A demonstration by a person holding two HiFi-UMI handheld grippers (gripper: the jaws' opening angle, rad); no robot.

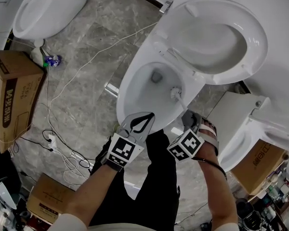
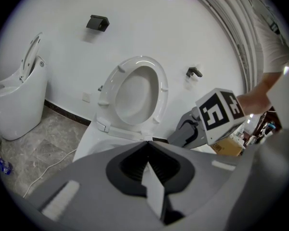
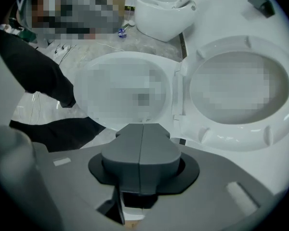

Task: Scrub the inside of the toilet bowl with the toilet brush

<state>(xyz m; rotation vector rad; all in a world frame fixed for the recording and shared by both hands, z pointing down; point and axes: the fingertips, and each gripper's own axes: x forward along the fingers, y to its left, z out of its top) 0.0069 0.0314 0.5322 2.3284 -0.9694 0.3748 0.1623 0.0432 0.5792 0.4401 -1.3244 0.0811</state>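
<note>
The toilet brush (image 1: 176, 92) was down inside the toilet bowl (image 1: 127, 88), its white bristle head against the right inner wall, just beside the drain opening. Its thin handle slanted up over the near rim to the right gripper (image 1: 188, 115), whose jaws were pressed tight together on it; from that gripper's own camera only the closed seam of the jaws showed, not the handle. The left gripper (image 1: 143, 119) hung over the near rim of the bowl, its jaws closed tip to tip with nothing between them. The seat (image 1: 212, 37) stood raised behind the bowl, toward the wall. A second toilet (image 1: 43, 6) stood at the far left of the grey stone floor (image 1: 86, 42), a cardboard box (image 1: 12, 90) sat at the floor's left edge, and white cables (image 1: 62, 143) trailed across the floor between them.
</note>
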